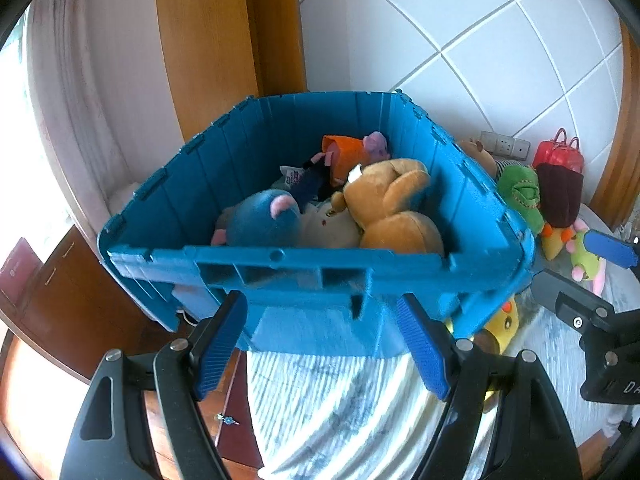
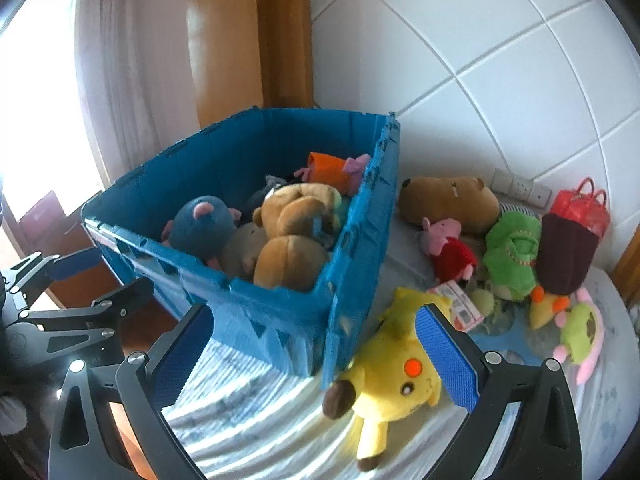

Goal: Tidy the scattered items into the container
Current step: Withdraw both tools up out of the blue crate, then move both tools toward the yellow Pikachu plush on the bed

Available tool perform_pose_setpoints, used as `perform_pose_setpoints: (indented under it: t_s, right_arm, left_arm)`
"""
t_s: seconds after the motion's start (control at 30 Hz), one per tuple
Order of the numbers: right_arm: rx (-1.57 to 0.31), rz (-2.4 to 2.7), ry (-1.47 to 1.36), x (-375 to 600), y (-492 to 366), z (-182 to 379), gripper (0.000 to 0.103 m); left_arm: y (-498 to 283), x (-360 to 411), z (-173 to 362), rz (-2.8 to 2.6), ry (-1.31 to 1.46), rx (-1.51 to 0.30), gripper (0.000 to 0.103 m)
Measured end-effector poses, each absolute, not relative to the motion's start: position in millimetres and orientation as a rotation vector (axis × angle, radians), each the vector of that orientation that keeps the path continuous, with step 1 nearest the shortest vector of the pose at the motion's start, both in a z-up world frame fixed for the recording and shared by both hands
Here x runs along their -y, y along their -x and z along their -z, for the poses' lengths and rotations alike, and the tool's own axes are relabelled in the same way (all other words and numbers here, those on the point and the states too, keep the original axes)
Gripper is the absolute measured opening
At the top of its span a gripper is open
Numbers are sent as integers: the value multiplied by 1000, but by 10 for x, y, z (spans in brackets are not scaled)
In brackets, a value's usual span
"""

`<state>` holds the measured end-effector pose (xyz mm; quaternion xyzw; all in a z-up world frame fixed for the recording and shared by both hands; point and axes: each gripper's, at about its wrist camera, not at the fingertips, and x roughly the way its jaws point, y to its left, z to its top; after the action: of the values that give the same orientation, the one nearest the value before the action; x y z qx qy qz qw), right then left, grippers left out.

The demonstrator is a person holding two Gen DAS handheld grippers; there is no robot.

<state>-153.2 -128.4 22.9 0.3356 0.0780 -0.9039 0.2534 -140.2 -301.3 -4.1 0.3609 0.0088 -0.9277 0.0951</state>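
A blue plastic crate (image 1: 280,258) (image 2: 280,316) stands on the striped bed and holds several plush toys, among them a brown bear (image 1: 394,204) (image 2: 296,216) and a blue mouse (image 1: 264,218) (image 2: 206,220). My left gripper (image 1: 322,344) is open and empty, just before the crate's near wall. My right gripper (image 2: 316,356) is open and empty above a yellow Pikachu plush (image 2: 394,376) (image 1: 505,320) lying beside the crate's corner. Each gripper shows at the edge of the other's view.
More plush toys lie right of the crate: a brown capybara (image 2: 448,200), a pink pig in red (image 2: 450,246), a green toy (image 2: 514,254) (image 1: 520,192) and a dark red one (image 2: 566,256). A tiled wall (image 2: 500,80) is behind. A wooden cabinet (image 1: 80,300) stands at left.
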Motion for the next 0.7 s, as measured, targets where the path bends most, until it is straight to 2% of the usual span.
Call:
perform_pose_setpoints:
  t_s: [0.7]
  right_arm:
    - [-170,2518,-1060,453,1245,197,102]
  left_arm:
    - [1156,2116,428,2839,-1189,16,77]
